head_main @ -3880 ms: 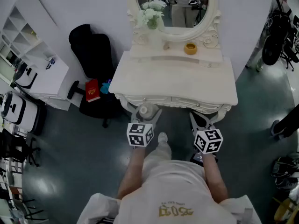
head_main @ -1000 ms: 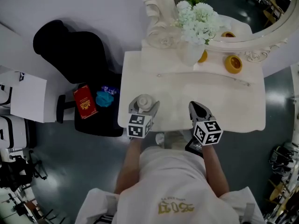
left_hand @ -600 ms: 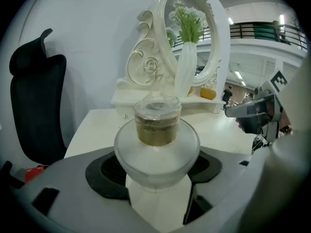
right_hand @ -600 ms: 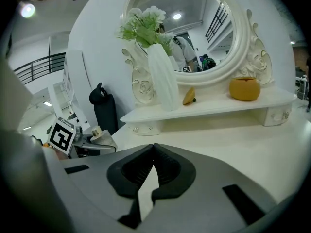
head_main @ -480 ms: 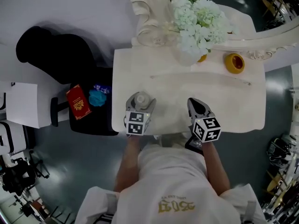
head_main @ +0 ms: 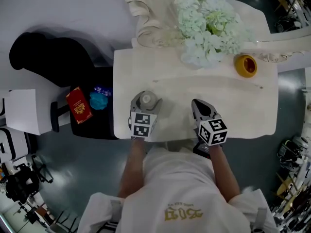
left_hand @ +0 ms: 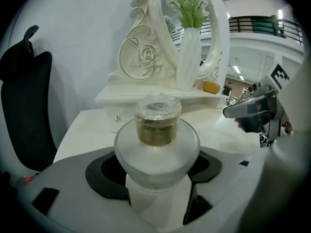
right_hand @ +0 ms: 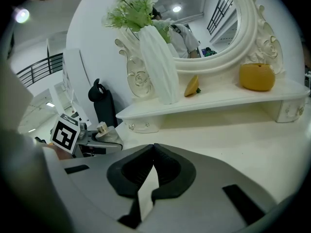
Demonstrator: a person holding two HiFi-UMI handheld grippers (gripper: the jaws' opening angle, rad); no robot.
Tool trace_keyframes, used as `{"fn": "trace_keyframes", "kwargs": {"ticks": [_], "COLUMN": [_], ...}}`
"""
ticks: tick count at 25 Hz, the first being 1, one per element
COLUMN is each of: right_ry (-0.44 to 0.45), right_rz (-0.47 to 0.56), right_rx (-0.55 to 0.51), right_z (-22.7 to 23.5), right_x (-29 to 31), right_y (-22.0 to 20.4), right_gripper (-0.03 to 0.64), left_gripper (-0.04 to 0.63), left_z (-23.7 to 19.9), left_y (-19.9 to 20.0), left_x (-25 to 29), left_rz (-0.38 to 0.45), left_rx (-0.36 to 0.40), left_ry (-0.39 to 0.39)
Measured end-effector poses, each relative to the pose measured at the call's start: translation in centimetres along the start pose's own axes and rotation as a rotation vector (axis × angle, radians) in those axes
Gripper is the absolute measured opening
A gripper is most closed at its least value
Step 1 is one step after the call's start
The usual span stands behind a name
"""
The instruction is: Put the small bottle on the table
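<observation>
A small frosted glass bottle (left_hand: 156, 144) with a clear cap and amber liquid sits between the jaws of my left gripper (left_hand: 156, 178), which is shut on it. In the head view the bottle (head_main: 146, 101) hangs over the left front part of the white dressing table (head_main: 243, 106), held by the left gripper (head_main: 144, 107). My right gripper (head_main: 201, 109) hovers over the table's front middle, shut with nothing in it; its jaws touch at the tips in the right gripper view (right_hand: 153, 160). The right gripper view also shows the bottle (right_hand: 103, 130) to its left.
A white vase of pale flowers (head_main: 209, 28) and a yellow bowl (head_main: 246, 65) stand on the raised back shelf under the oval mirror (right_hand: 214, 28). A black office chair (head_main: 53, 67) with a red book (head_main: 77, 105) and blue item (head_main: 98, 101) stands left of the table.
Both grippers have moved forward from the table's front edge to over its top. The left gripper still carries the bottle; the right stays shut.
</observation>
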State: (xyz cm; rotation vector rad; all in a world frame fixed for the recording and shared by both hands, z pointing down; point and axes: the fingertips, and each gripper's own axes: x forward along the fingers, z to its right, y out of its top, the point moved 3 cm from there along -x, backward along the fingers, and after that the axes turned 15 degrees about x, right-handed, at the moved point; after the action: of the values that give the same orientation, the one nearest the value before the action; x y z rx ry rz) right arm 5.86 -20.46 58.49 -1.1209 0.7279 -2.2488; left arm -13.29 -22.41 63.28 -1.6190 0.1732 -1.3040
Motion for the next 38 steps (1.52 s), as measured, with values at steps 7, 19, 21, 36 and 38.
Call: {"fn": "trace_keyframes", "kwargs": {"ticks": [7, 19, 21, 36, 38], "right_ry": [-0.019, -0.020, -0.018, -0.010, -0.009], "right_rz": [-0.005, -0.010, -0.013, 0.006, 0.009], "right_rx": [0.006, 0.011, 0.010, -0.032, -0.050], "right_z": [1.0, 0.6, 0.4, -0.2, -0.4], "right_x": [0.0, -0.1, -0.2, -1.0, -1.2], "right_y": [-0.1, -0.8, -1.0, -0.6, -0.6], "right_gripper": [0.012, 0.012, 0.012, 0.012, 0.012], "left_gripper": [0.347, 0.348, 0.348, 0.373, 0.378], "left_z": [0.1, 0.8, 1.0, 0.8, 0.8], "left_y": [-0.2, -0.7, -0.8, -1.4, -1.7], "left_x": [0.7, 1.4, 1.3, 1.2, 1.1], "left_rz": [-0.013, -0.044, -0.056, -0.080, -0.079], "left_rx": [0.017, 0.089, 0.112, 0.059, 0.044], "left_ry": [-0.004, -0.016, -0.016, -0.004, -0.001]}}
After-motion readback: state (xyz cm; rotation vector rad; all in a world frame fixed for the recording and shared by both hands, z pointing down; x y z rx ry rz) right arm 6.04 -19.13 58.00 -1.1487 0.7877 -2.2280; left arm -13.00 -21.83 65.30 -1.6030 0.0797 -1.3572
